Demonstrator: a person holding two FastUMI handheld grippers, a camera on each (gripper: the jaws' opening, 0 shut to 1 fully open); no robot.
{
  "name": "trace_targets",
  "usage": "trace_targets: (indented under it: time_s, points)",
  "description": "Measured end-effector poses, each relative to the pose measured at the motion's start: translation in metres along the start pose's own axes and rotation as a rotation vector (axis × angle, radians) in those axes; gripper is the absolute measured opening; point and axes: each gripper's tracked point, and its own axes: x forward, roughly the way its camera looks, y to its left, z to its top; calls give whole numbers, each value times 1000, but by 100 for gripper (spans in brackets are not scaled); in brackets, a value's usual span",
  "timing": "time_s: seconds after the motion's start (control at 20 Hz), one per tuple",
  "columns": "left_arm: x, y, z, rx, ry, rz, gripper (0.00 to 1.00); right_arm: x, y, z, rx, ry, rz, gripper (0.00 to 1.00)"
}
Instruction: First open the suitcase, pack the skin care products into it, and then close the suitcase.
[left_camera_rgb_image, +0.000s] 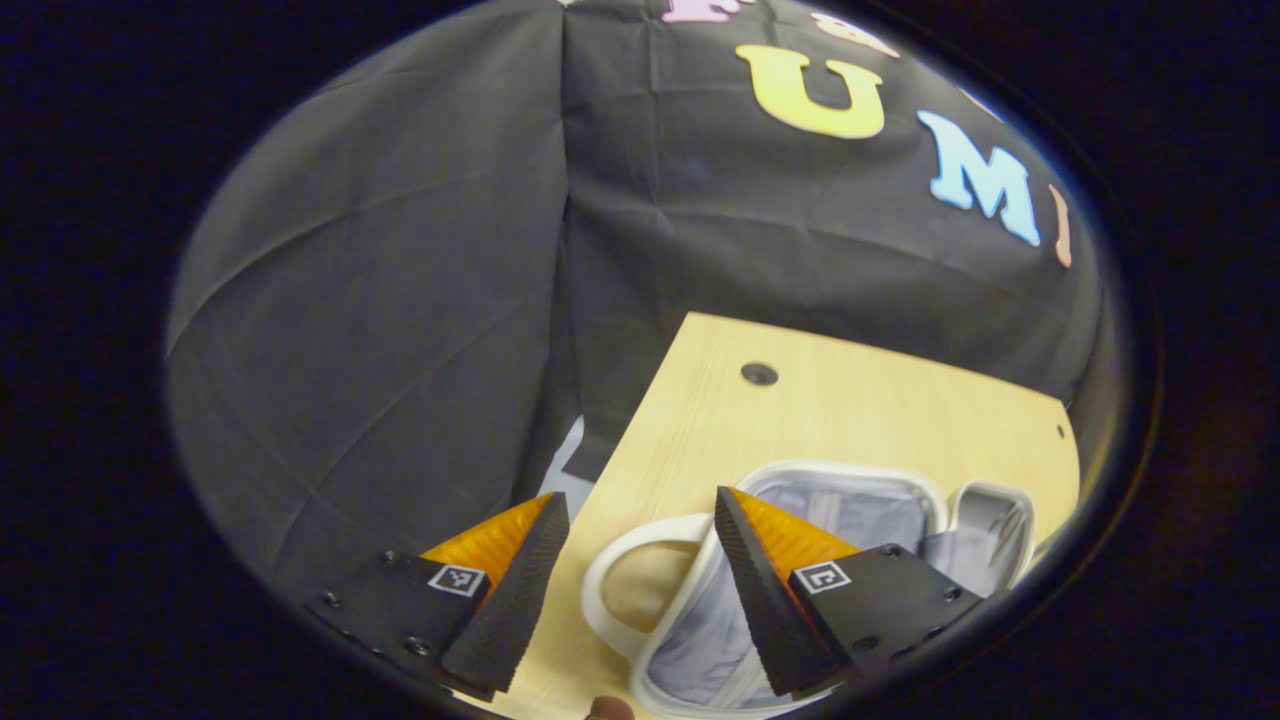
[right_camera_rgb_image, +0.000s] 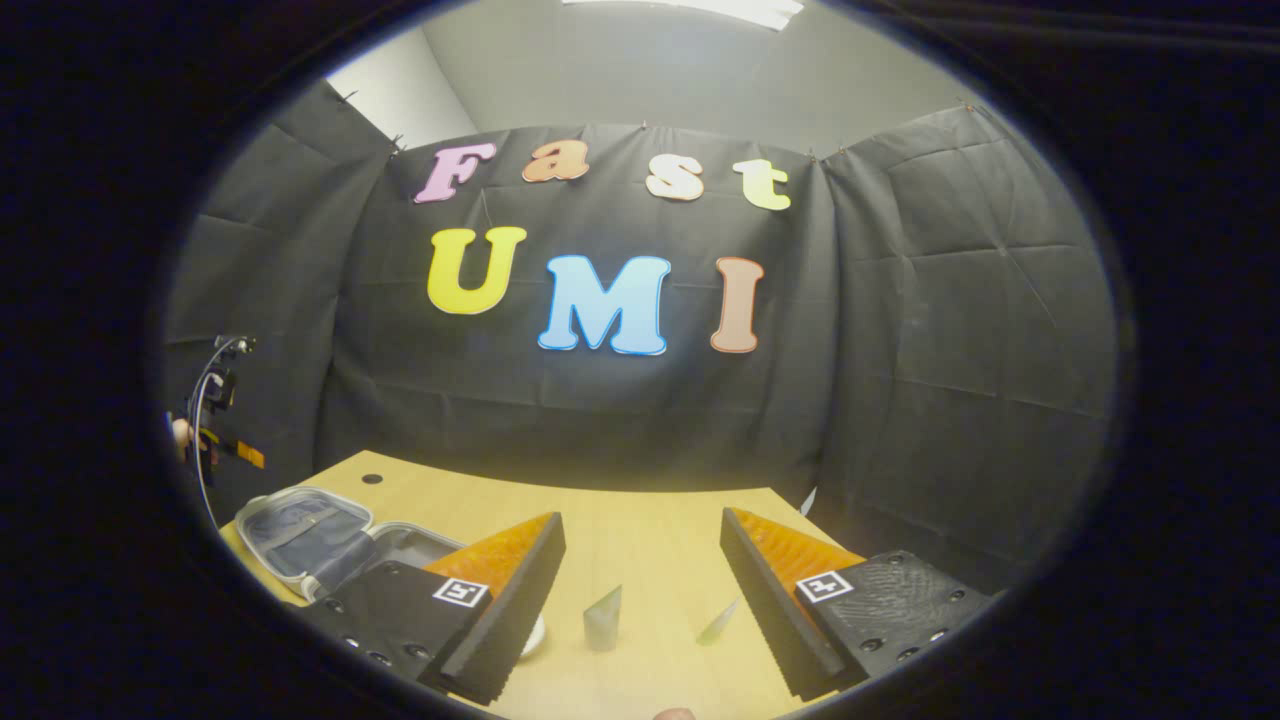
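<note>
The wooden table (right_camera_rgb_image: 640, 540) fills the lower part of both views, and on it the white suitcase (left_camera_rgb_image: 800, 480) already lies open, its grey lining showing and its looped handle (left_camera_rgb_image: 625, 590) pointing toward the left gripper's camera; in the right gripper view the same suitcase (right_camera_rgb_image: 300, 530) sits at the far left of the table with both shells spread flat. With opening apparently done, the step in hand looks like the packing: picking up a skin care product and carrying it to the case. Two small pale tubes stand or lean on the table ahead of the right gripper (right_camera_rgb_image: 640, 600), one greyish tube (right_camera_rgb_image: 603, 620) roughly between its fingers and a slimmer, tilted one (right_camera_rgb_image: 718, 622) just beside the right-hand finger; whether they are upright or propped cannot be told for sure. The next move probably calls for lowering the right gripper over the nearer tube, centring it between the pads and closing gently, since so light a tube would tip easily. The right gripper's fingers stand wide apart, holding and touching nothing. The left gripper (left_camera_rgb_image: 640, 590) hovers above the suitcase's handle end, its fingers likewise spread wide and empty, one over the table edge and one over the lining.
</note>
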Motion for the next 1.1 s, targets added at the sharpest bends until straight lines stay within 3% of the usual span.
trace_targets:
  time_s: [0.15, 0.35, 0.55, 0.7, 1.1]
  points:
    - [-36, -30, 25, -13, -144, -19, 96, -2, -13, 3, 16, -21, 24, 95]
    - [-78, -99, 25, 48, -274, -72, 96, -2, -30, -1, 40, -25, 44, 95]
    - [-110, -189, 7, 48, -304, -189, 95, -1, -49, -8, 59, -17, 44, 95]
    - [-134, -265, -6, 48, -324, -318, 95, -1, -67, -16, 73, -4, 32, 95]
    - [-187, -439, -53, 128, -361, -521, 98, 1, -116, -39, 87, 35, -9, 95]
